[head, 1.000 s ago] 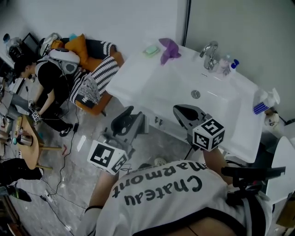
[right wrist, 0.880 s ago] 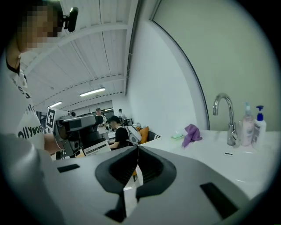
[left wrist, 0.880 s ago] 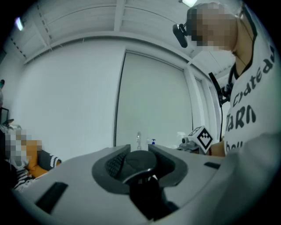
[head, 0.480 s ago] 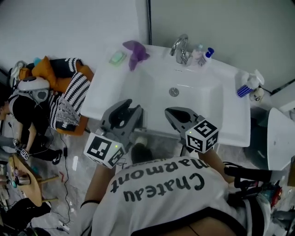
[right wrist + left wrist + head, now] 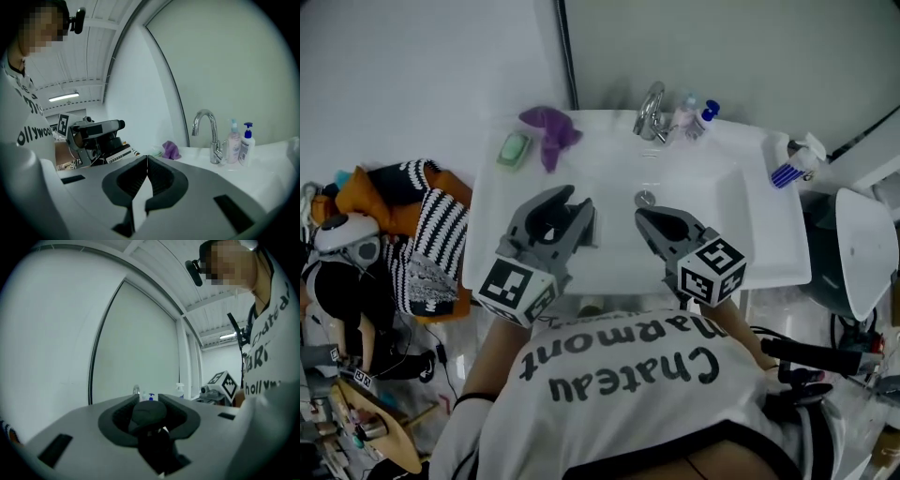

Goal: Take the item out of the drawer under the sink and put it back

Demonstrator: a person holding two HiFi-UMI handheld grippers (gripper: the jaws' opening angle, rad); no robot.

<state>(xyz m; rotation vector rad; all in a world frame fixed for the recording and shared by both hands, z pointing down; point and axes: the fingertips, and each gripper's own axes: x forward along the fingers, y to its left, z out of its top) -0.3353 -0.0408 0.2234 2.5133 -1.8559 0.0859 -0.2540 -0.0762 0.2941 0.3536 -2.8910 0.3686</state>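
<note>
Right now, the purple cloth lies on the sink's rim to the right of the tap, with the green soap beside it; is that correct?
Not quite: the purple cloth lies to the left of the tap, not to its right. The head view shows it there, on the rim of the sink with the green soap beside it, as you said.

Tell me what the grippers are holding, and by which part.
Left gripper pinches a dark rounded lump by its sides; what it is cannot be told. Right gripper is shut, empty.
</note>
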